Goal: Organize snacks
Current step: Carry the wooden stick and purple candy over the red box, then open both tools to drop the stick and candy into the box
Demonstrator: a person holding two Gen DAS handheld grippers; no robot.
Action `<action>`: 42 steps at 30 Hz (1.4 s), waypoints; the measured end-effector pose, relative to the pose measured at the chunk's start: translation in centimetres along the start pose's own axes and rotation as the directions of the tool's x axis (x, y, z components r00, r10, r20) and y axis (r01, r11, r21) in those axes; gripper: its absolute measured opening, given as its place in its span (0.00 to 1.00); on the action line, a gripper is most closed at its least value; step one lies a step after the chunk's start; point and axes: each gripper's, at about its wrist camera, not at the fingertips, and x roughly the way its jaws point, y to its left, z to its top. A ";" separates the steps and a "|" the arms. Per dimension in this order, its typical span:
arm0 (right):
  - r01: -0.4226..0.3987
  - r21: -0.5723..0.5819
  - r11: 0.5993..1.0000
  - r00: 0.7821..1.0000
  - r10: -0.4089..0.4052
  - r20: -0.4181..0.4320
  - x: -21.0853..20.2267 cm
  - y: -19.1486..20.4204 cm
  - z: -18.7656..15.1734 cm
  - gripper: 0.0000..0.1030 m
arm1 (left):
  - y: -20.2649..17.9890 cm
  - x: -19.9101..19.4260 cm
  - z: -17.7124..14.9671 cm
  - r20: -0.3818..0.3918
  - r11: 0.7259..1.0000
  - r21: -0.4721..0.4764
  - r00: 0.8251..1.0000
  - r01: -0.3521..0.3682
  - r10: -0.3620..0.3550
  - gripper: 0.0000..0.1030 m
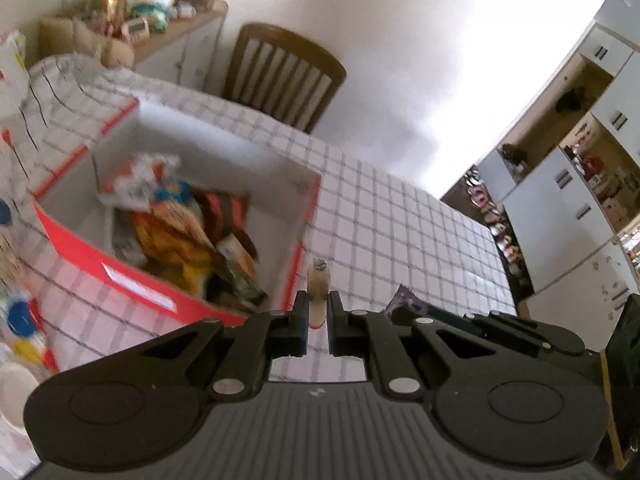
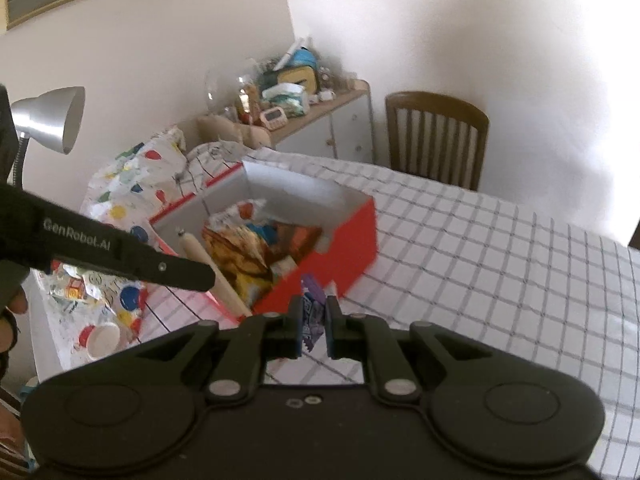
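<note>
Mostly sorted: red box (image 2: 352, 236), frame centre, holds several packets; left hand-held gripper (image 1: 318, 316) clamps a beige stick (image 1: 318, 292), right hand-held gripper (image 2: 314, 320) a purple packet (image 2: 312, 312), both unboxed.

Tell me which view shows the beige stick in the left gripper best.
The right wrist view: it shows the stick from the side, along most of its length, clamped by the left gripper. The left wrist view shows it end-on, foreshortened between the gripper's fingers.

red box (image 2: 352, 236) open-topped, checked tablecloth (image 2: 500, 264) bare beside it
</note>
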 end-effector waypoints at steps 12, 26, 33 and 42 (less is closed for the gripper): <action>0.007 -0.004 1.000 0.999 -0.007 -0.042 7.4 4.6 3.7 0.08 | 5.6 2.3 6.0 0.024 0.995 0.045 0.995 -0.094 0.093 0.08; 0.074 0.072 0.995 0.985 -0.062 -0.159 14.4 6.4 3.5 0.09 | 8.4 9.4 8.9 -0.049 0.988 0.119 0.994 -0.095 0.102 0.08; 0.096 0.089 0.991 0.977 -0.077 -0.197 15.7 6.3 3.3 0.15 | 9.1 11.8 8.5 -0.093 0.986 0.142 0.990 -0.091 0.104 0.08; 0.103 0.111 0.988 0.976 -0.079 -0.202 15.5 6.4 3.2 0.22 | 9.5 12.7 7.5 -0.143 0.984 0.151 0.983 -0.092 0.114 0.09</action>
